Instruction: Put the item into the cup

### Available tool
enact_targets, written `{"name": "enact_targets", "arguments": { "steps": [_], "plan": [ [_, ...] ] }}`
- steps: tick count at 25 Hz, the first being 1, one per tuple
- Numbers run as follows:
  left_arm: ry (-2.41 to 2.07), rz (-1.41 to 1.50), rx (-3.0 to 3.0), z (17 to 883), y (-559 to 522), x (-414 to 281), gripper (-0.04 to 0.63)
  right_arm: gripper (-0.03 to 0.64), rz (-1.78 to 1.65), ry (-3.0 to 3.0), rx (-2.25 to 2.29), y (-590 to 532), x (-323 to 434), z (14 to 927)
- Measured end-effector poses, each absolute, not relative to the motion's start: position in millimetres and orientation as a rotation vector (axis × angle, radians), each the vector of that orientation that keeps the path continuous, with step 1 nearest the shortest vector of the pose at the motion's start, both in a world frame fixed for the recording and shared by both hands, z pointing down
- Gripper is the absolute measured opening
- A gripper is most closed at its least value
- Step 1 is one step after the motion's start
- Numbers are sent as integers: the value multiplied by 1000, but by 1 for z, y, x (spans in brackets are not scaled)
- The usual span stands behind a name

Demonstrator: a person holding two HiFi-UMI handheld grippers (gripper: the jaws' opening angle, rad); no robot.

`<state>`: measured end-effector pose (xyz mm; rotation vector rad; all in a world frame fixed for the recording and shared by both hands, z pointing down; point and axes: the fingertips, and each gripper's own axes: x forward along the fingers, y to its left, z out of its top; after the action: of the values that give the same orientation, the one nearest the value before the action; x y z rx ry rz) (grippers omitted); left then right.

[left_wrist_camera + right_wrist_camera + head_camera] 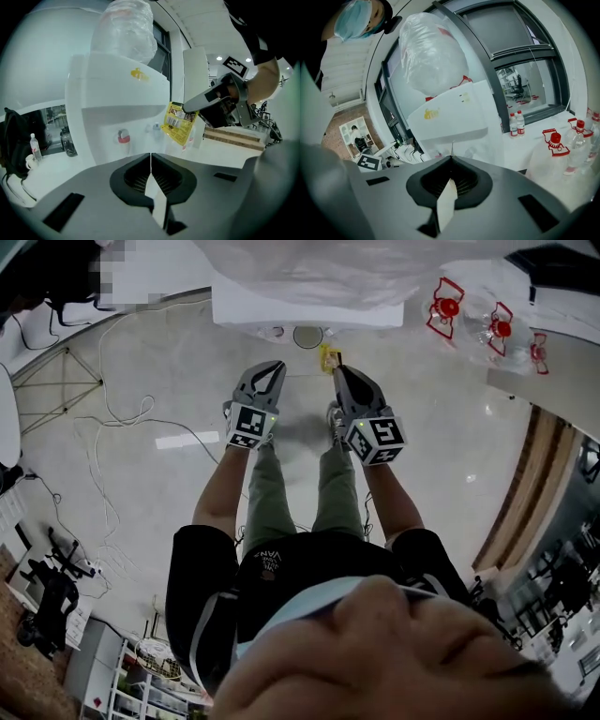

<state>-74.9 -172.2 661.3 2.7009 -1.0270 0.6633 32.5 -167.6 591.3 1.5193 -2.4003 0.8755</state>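
Note:
A yellow snack packet (327, 356) hangs from the tip of my right gripper (336, 367), which is shut on its top edge. From the left gripper view the packet (178, 123) dangles below the right gripper's dark jaws (188, 108). In the right gripper view only a thin sliver of the packet (451, 151) shows above the shut jaws. A round cup rim (307, 337) sits just ahead, by the white box (300, 307). My left gripper (278, 364) is held level beside the right one, jaws shut with nothing between them (150, 154).
A clear plastic bag (309, 263) lies on top of the white box. Clear bottles with red labels (448, 304) stand on the white surface at the right. Cables (122, 413) trail over the pale floor at the left, near a tripod (56, 371).

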Motion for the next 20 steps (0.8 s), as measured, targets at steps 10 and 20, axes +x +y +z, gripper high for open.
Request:
{"name": "enact_targets", "arguments": {
  "steps": [10, 20],
  "plan": [
    [-990, 748, 2683, 722, -197, -87, 23, 42, 837, -2361, 1493, -188, 9, 652],
    [-910, 809, 2716, 759, -213, -83, 25, 43, 699, -2354, 1427, -208, -7, 683]
  ]
}}
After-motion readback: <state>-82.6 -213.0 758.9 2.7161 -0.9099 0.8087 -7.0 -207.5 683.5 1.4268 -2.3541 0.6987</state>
